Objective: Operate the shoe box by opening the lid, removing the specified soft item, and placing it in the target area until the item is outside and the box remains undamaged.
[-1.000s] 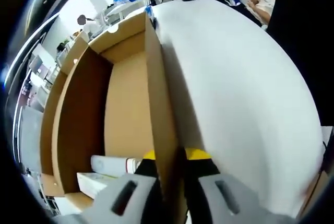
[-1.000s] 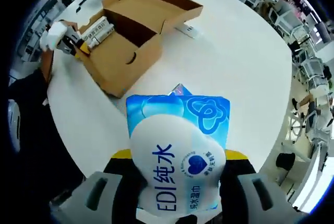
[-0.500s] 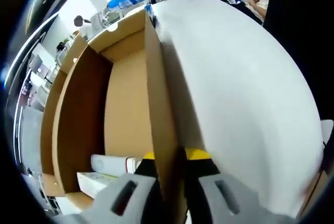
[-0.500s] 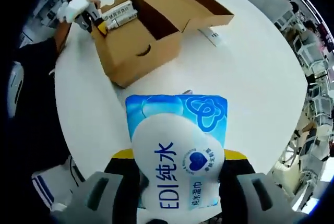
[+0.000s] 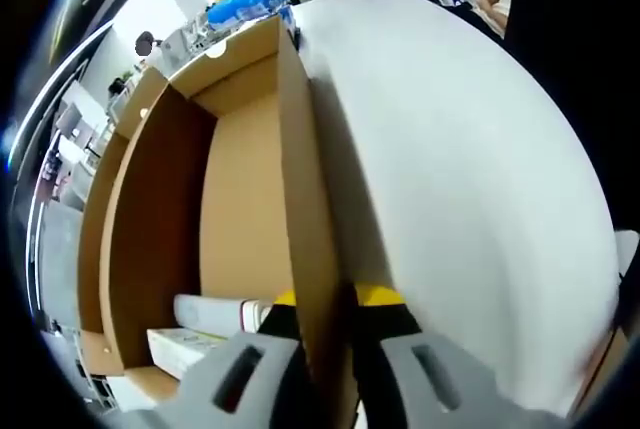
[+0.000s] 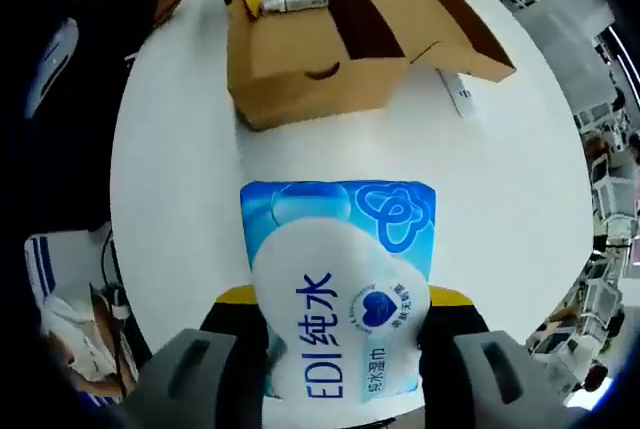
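Cardboard is the anchor of this moment: the shoe box (image 6: 300, 59) sits on the white round table (image 6: 520, 199) with its lid (image 6: 440, 9) flung open behind it, and everything else is arranged around it. The left gripper (image 5: 325, 304) has its yellow-tipped jaws pressed onto the box's side wall (image 5: 305, 199), one inside and one outside, apparently to steady the box so it neither slides nor tears. Inside the box, just beside that pinch, lie small white printed cartons (image 5: 210, 324). The right gripper (image 6: 335, 299) is clamped on the soft item, a blue-and-white wet-wipes pack (image 6: 340, 279), held above bare tabletop well clear of the box. Judging by this, extraction is done and only setting the pack down remains.
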`<state>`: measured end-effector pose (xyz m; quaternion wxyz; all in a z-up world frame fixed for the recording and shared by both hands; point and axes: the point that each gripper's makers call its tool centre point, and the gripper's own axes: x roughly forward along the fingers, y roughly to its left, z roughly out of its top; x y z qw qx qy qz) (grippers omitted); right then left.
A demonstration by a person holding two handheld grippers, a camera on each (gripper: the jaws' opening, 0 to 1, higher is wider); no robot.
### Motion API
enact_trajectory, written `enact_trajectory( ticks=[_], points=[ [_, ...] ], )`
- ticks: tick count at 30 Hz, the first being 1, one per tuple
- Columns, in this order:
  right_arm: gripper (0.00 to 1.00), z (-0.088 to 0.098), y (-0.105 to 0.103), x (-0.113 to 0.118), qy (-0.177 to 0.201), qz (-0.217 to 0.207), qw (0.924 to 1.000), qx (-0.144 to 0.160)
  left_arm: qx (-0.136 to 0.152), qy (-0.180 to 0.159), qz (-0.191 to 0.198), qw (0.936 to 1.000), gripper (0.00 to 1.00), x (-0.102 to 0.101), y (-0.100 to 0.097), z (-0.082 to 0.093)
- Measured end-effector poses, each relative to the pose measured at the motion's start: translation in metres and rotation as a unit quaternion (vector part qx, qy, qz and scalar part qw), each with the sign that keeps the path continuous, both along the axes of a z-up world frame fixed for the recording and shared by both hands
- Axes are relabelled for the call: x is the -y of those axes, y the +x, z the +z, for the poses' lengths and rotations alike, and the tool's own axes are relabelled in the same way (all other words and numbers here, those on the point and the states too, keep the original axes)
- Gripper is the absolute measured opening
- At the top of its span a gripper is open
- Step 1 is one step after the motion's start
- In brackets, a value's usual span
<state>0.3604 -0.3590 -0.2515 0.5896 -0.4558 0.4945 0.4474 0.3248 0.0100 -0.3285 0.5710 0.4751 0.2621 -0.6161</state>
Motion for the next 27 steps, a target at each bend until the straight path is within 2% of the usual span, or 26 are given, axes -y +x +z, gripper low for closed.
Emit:
enact_trajectory(
  ticks=[5, 15, 19, 27],
  points=[
    [0.60, -0.0090, -0.0036, 0.0030, -0.014, 0.025, 0.9995, -0.016, 0.000, 0.001, 0.000, 1.0000, 0.07, -0.0005, 0.0015, -0.0004],
    [0.59, -0.0029, 0.0032, -0.0027, 0.001, 0.032, 0.9995, -0.004, 0.002, 0.004, 0.001, 1.0000, 0.07, -0.0011, 0.0027, -0.0009],
    [0.59, -0.0041, -0.0002, -0.0039, -0.005, 0.047, 0.9988, -0.008, 0.003, 0.004, 0.001, 1.0000, 0.07, -0.0013, 0.0027, -0.0010],
    [0.59, -0.0059, -0.0006, -0.0058, -0.007, 0.050, 0.9986, -0.011, 0.003, 0.005, 0.001, 1.0000, 0.07, -0.0016, 0.0028, -0.0010]
  ],
)
